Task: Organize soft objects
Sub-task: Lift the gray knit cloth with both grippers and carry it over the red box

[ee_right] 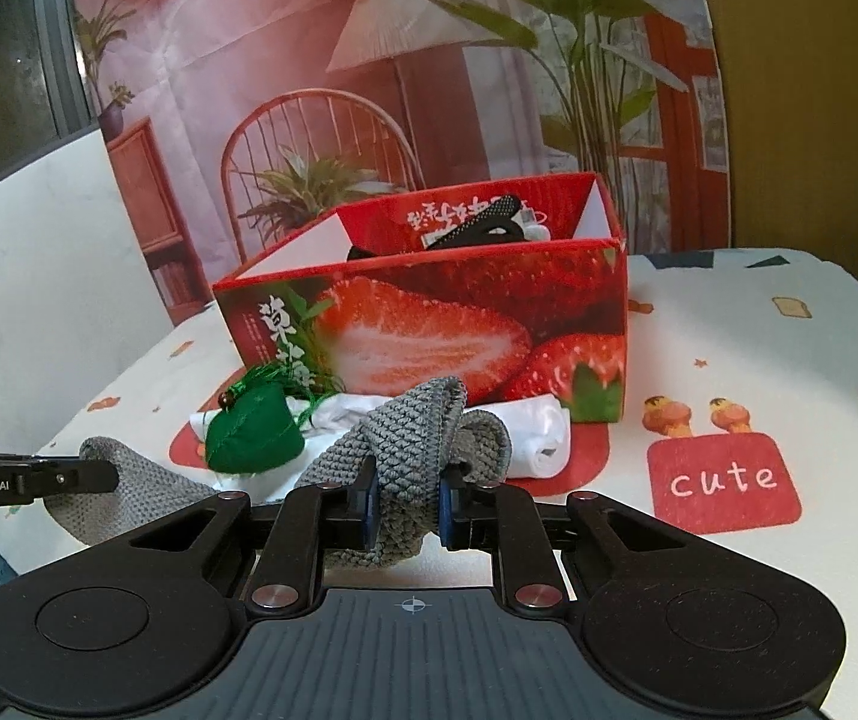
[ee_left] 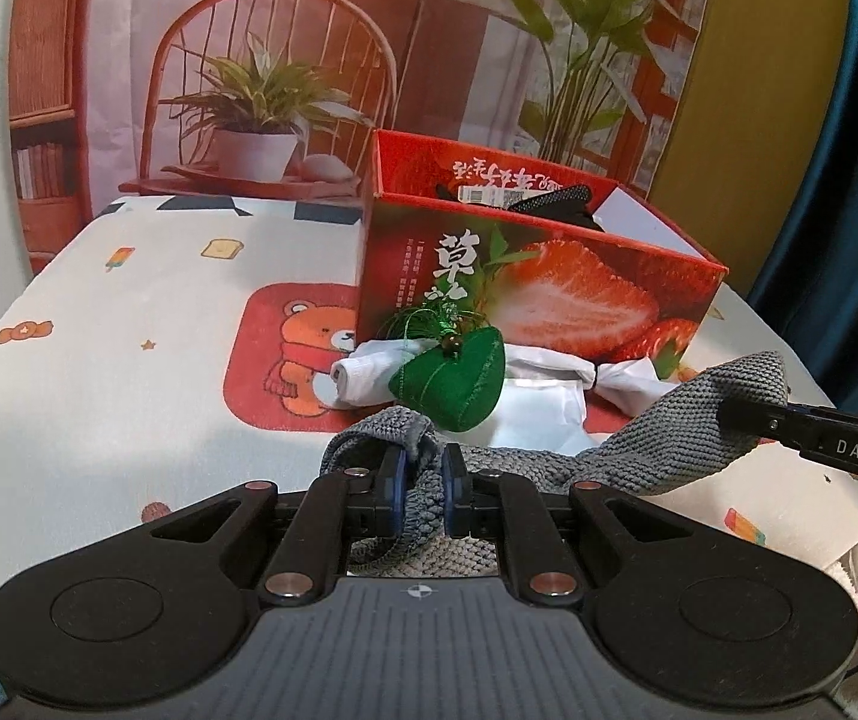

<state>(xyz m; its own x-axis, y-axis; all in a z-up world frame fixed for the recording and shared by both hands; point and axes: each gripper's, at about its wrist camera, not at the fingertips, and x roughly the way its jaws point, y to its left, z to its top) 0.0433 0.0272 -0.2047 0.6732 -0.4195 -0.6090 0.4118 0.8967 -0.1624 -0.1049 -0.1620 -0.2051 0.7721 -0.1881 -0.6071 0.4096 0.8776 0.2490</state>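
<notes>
Left wrist: gripper [ee_left: 427, 483] clamped on grey knit [ee_left: 669, 438].

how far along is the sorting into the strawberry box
Done: a black item already lies in the strawberry box. In hand: both tools, left and right, grip the grey knit piece. Left: the green pouch and white cloths on the table.
</notes>
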